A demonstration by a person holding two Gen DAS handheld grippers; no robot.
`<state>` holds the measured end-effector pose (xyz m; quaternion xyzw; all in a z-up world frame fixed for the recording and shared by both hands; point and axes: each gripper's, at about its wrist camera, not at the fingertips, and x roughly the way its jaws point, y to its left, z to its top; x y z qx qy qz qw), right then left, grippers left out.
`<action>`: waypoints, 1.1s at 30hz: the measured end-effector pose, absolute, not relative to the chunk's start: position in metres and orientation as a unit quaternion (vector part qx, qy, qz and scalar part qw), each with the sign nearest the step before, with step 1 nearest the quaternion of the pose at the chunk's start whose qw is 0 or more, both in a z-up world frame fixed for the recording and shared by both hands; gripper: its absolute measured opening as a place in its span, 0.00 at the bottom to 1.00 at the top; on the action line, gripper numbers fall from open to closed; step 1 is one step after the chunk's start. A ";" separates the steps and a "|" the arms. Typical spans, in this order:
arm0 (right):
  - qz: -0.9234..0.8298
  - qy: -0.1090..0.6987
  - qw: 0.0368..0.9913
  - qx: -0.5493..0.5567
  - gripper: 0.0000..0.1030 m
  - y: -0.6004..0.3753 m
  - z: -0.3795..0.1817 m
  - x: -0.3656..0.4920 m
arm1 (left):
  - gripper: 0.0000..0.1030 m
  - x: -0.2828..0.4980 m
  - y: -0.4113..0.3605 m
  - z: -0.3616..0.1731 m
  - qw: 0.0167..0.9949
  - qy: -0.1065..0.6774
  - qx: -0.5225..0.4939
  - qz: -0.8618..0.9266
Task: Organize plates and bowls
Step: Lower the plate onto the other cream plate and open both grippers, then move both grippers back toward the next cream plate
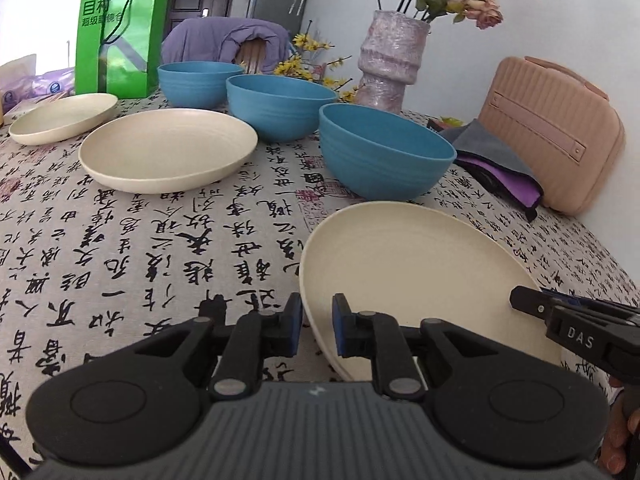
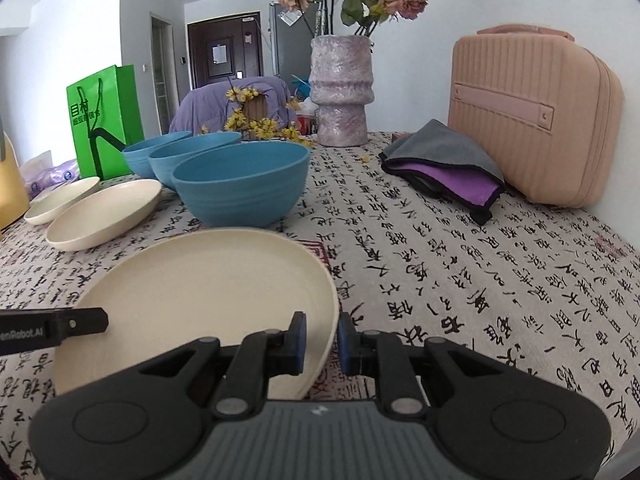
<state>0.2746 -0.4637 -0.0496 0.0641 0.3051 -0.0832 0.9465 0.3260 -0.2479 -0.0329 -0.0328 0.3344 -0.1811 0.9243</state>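
In the left wrist view the left gripper (image 1: pixel 316 330) sits low over the tablecloth (image 1: pixel 160 248), its blue pads set narrowly astride the near left rim of the nearest plate (image 1: pixel 416 276); a sliver of gap shows on each side of the rim, so the pads do not appear to press it. The right gripper (image 1: pixel 520 300) reaches in from the right edge over the same plate's right side. Behind that plate stands a blue bowl (image 1: pixel 380 152), with two more bowls (image 1: pixel 280 106) in a row running back to the left, and two more plates (image 1: pixel 168 150) lie apart on the left. A green bag (image 1: pixel 120 36), a vase (image 1: pixel 394 64), a folded cloth (image 1: pixel 500 164) and a pink case (image 1: pixel 552 136) stand at the far side. In the right wrist view the right gripper (image 2: pixel 322 340) straddles the plate (image 2: pixel 200 292) at its near right rim, fingers narrow, with a small gap beside each pad. The plate rests on the cloth just in front of the nearest bowl (image 2: pixel 240 184). The left gripper's tip (image 2: pixel 84 322) lies over the plate's left edge.
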 end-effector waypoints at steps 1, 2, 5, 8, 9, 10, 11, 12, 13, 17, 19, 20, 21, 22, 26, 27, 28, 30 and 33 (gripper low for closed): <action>-0.084 0.306 0.946 0.067 0.18 -0.464 -0.050 0.274 | 0.24 0.325 -0.247 -0.033 0.924 0.333 -0.031 -0.184; -0.086 0.305 0.946 0.070 0.18 -0.463 -0.050 0.273 | 0.25 0.324 -0.247 -0.033 0.925 0.330 -0.028 -0.187; -0.087 0.295 0.949 0.066 0.22 -0.459 -0.044 0.268 | 0.37 0.320 -0.243 -0.030 0.927 0.326 -0.022 -0.186; -0.085 0.279 0.955 0.059 0.26 -0.452 -0.031 0.262 | 0.40 0.314 -0.233 -0.024 0.930 0.318 -0.022 -0.185; -0.082 0.273 0.957 0.057 0.28 -0.450 -0.026 0.259 | 0.45 0.311 -0.229 -0.021 0.931 0.314 -0.021 -0.184; -0.078 0.268 0.959 0.056 0.32 -0.446 -0.021 0.256 | 0.55 0.308 -0.223 -0.019 0.933 0.311 -0.020 -0.182; -0.076 0.261 0.961 0.056 0.40 -0.443 -0.016 0.253 | 0.61 0.304 -0.215 -0.016 0.935 0.306 -0.019 -0.178; -0.073 0.255 0.963 0.054 0.44 -0.438 -0.012 0.248 | 0.69 0.298 -0.206 -0.014 0.938 0.300 -0.018 -0.174; -0.067 0.249 0.965 0.051 0.50 -0.432 -0.008 0.243 | 0.73 0.291 -0.195 -0.011 0.941 0.292 -0.014 -0.171; -0.031 0.227 0.973 0.041 0.65 -0.401 0.001 0.224 | 0.91 0.262 -0.145 0.003 0.955 0.266 -0.001 -0.134; -0.013 0.213 0.976 0.041 0.75 -0.384 0.003 0.212 | 0.98 0.243 -0.116 0.012 0.962 0.252 -0.007 -0.108; -0.005 0.205 0.978 0.041 0.76 -0.374 0.003 0.205 | 0.99 0.233 -0.102 0.016 0.965 0.243 -0.007 -0.096; 0.003 0.197 0.980 0.041 0.77 -0.365 0.003 0.199 | 1.00 0.223 -0.089 0.019 0.969 0.235 -0.007 -0.082; 0.010 0.191 0.981 0.041 0.79 -0.355 0.003 0.193 | 1.00 0.214 -0.077 0.022 0.972 0.226 -0.006 -0.068; 0.030 0.185 0.981 0.055 0.92 -0.318 -0.003 0.171 | 1.00 0.186 -0.035 0.023 0.976 0.211 -0.003 -0.045; 0.036 0.189 0.980 0.056 0.92 -0.309 -0.005 0.166 | 1.00 0.180 -0.026 0.021 0.976 0.215 -0.003 -0.040; 0.043 0.194 0.978 0.055 0.92 -0.301 -0.008 0.163 | 1.00 0.175 -0.019 0.019 0.975 0.218 -0.005 -0.035; 0.057 0.207 0.975 0.053 0.92 -0.284 -0.012 0.156 | 1.00 0.167 -0.004 0.016 0.975 0.222 -0.010 -0.027; 0.068 0.221 0.972 0.042 0.91 -0.262 -0.011 0.147 | 1.00 0.155 0.015 0.015 0.975 0.220 -0.026 -0.015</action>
